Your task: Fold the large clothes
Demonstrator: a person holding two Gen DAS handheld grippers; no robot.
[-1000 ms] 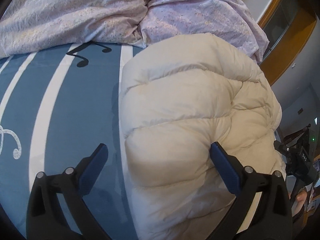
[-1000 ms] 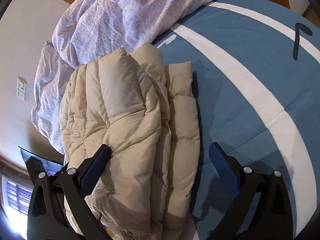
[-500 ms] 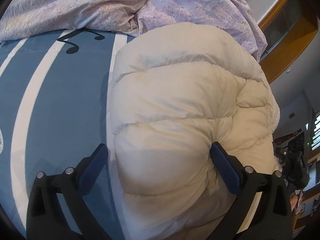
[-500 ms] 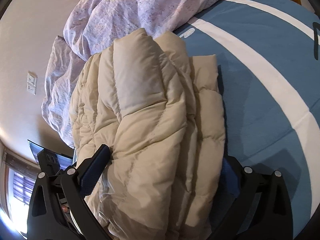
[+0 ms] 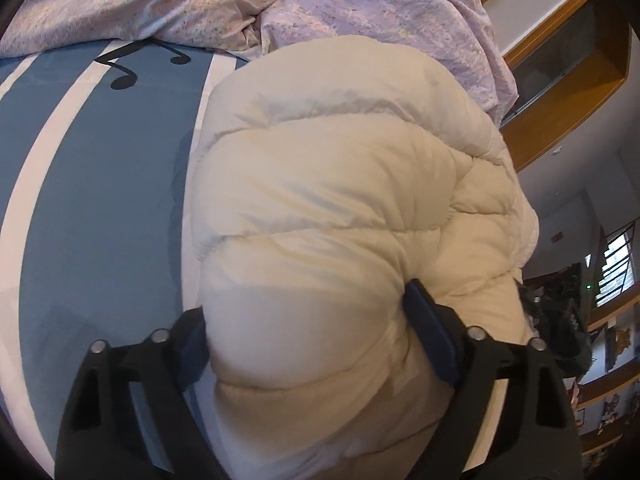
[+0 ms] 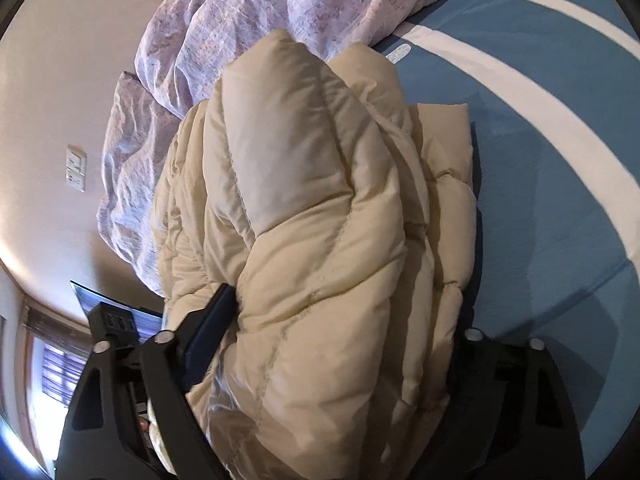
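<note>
I have both tongs around the folded cream puffer jacket, which lies on the bed over a blue sheet with white stripes and black music notes.

On my left wrist camera, the left tongs straddle the near end of the jacket. Their right finger presses into the padding, and the left finger is partly buried behind the bulge, so they look closed on the jacket.

On my right wrist camera, the right tongs also sit astride the bundle. I can see the left finger dug into the fabric; the right one is hidden behind the stacked layers, so the grip seems firm, though I only see 1 pad clearly.

A crumpled lilac duvet lies just beyond the jacket, touching its far edge. From the right camera the duvet spills toward a pale wall with a switch plate.
</note>
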